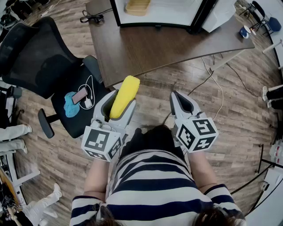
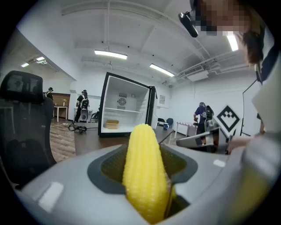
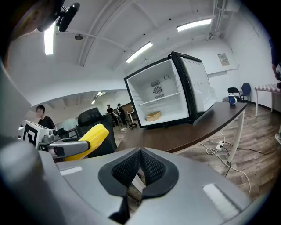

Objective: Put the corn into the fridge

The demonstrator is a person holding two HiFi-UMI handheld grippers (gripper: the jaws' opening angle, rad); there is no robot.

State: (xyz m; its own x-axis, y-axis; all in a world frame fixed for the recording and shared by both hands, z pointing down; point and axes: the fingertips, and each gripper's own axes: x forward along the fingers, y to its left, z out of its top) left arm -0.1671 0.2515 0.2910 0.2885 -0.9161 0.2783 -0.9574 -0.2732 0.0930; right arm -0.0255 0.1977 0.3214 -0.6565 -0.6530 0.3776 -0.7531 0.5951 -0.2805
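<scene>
Corn, a yellow cob, sits clamped between the jaws of the left gripper, held above the wood-plank floor just short of a dark brown tabletop. On that tabletop a small fridge stands with its door wide open, a tan tray inside. The right gripper is closed on nothing. A black office chair carrying a phone sits to the left.
</scene>
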